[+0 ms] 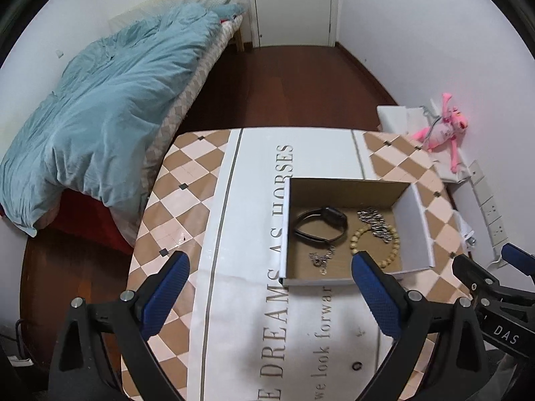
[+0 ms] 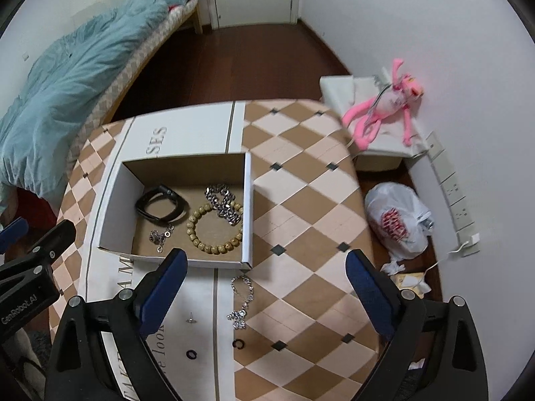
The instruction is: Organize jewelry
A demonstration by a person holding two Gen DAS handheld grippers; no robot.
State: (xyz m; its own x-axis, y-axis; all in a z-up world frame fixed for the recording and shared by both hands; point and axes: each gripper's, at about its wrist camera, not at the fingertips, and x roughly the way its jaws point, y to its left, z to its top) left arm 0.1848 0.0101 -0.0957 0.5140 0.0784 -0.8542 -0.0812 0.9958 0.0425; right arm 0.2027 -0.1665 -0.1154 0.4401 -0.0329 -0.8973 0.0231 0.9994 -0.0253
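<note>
An open cardboard box (image 2: 247,200) (image 1: 413,230) sits on the patterned table. Inside lie a black watch band (image 2: 159,204) (image 1: 319,225), a wooden bead bracelet (image 2: 214,230) (image 1: 359,237), a heavy silver chain (image 2: 223,203) (image 1: 374,220) and a small silver pendant piece (image 2: 160,236) (image 1: 321,260). Outside the box, near its front wall, lie a sparkly silver bracelet (image 2: 242,300), a stud earring (image 2: 192,318) and two small black rings (image 2: 238,343) (image 2: 191,354); one ring (image 1: 357,366) shows in the left wrist view. My right gripper (image 2: 264,284) hangs open above the sparkly bracelet, empty. My left gripper (image 1: 267,287) is open too, above the table left of the box.
A bed with a blue duvet (image 1: 100,117) stands left of the table (image 2: 301,200). A pink plush toy (image 2: 388,107) lies on a white box by the right wall. A white plastic bag (image 2: 398,220) and crumpled paper sit on the floor beside a power strip (image 2: 451,187).
</note>
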